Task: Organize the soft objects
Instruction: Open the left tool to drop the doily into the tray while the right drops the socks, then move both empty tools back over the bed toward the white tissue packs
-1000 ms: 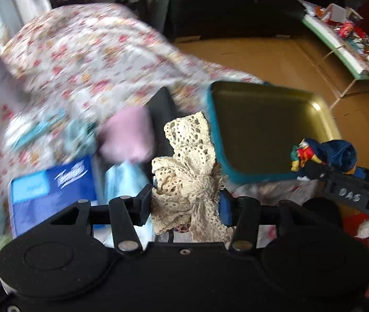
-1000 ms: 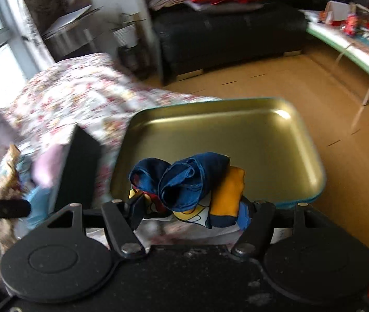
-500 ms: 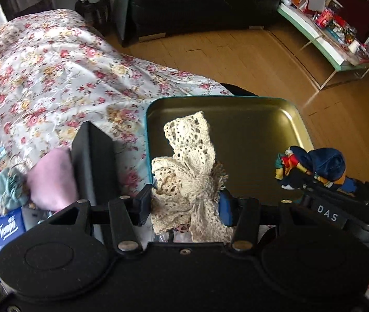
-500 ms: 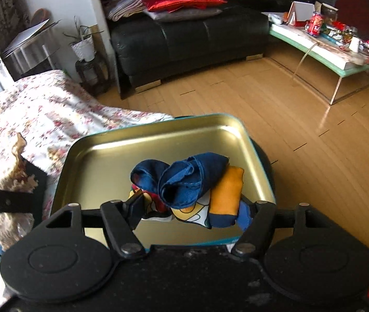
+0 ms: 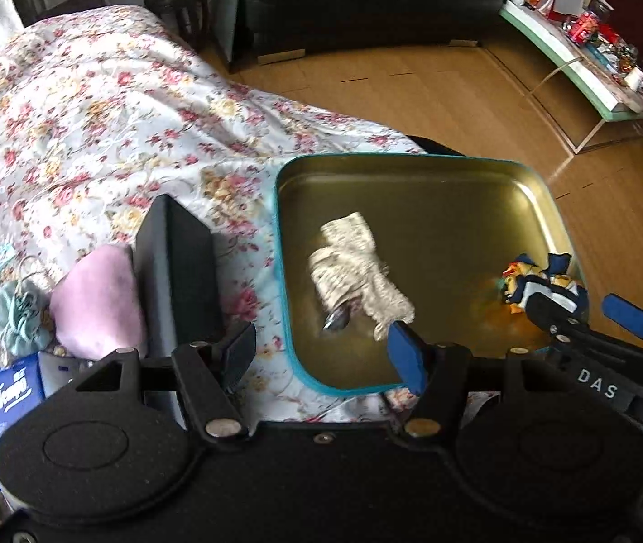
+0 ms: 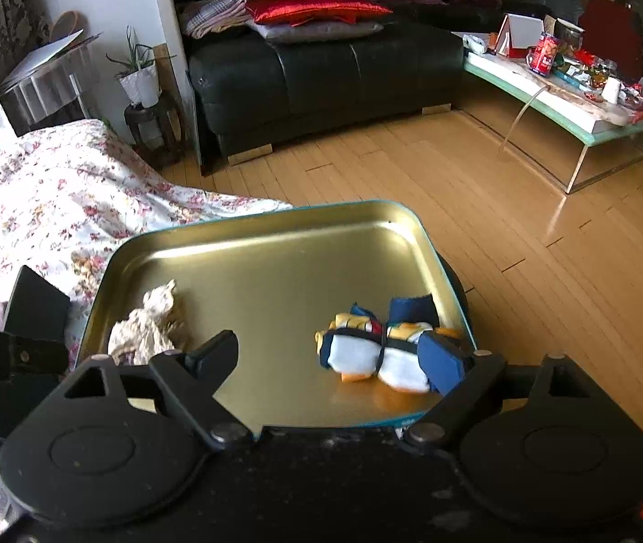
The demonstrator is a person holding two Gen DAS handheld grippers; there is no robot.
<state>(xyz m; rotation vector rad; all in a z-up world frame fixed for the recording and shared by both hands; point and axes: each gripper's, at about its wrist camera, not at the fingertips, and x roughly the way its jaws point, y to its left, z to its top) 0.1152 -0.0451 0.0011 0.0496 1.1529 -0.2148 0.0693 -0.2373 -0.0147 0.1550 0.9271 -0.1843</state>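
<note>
Nearest, left tongs (image 5: 321, 355) spread, jaws just opened, nothing pinched; lace cloth (image 5: 355, 271) blurred just beyond the blue pad, inside the tin tray (image 5: 412, 160). Right tongs (image 6: 335, 357) also spread wide, just opened, colourful socks (image 6: 380, 348) lying between them on the tray floor, not squeezed. Left of the tray, black box (image 5: 176, 271) and pink pouch (image 5: 95, 298) on the flowered bedcover (image 5: 95, 113). Farther back, black sofa (image 6: 321, 72).

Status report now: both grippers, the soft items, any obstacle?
Left gripper and right gripper: jaws just opened, nothing gripped. Lace cloth and colourful socks in the tin tray. Black box beside tray, not blocking.
</note>
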